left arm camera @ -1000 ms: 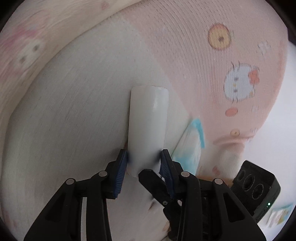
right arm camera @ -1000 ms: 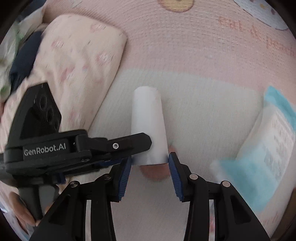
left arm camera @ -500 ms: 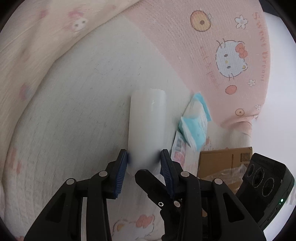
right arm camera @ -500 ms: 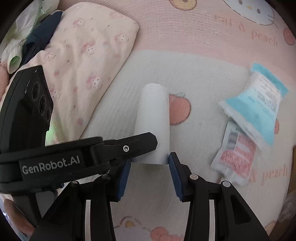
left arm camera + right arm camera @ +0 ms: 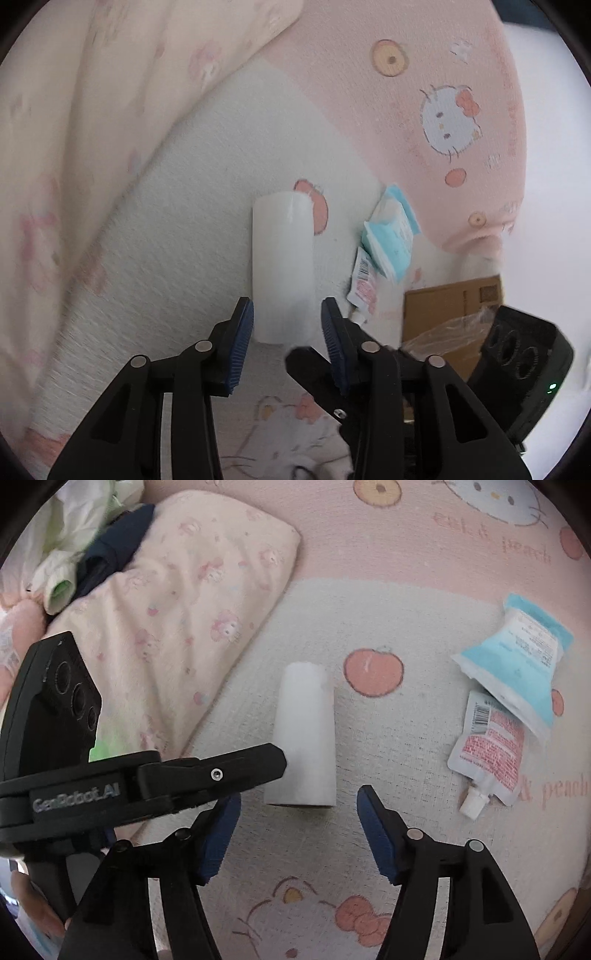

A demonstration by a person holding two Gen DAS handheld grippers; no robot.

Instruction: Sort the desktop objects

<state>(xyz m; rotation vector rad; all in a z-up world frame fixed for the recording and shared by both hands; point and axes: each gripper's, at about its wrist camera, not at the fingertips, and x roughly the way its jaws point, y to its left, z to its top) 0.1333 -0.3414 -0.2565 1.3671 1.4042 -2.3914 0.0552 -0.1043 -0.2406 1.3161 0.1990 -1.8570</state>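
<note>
A white cylindrical tube (image 5: 282, 266) is held lengthwise above the Hello Kitty blanket (image 5: 424, 92). My left gripper (image 5: 287, 321) is shut on the tube's near end. My right gripper (image 5: 298, 812) is open, its pads apart and just short of the tube (image 5: 304, 738). The left gripper's finger crosses the right wrist view beside the tube. A blue and white pouch (image 5: 517, 657) and a red and white spouted pouch (image 5: 487, 749) lie on the blanket to the right.
A pink patterned pillow (image 5: 166, 609) lies at the left with dark and green cloth (image 5: 92, 554) behind it. A cardboard box (image 5: 450, 306) stands at the right in the left wrist view.
My right gripper has opened and let go of the tube. Both grippers have risen away from the blanket, with the tube staying in the left gripper.
</note>
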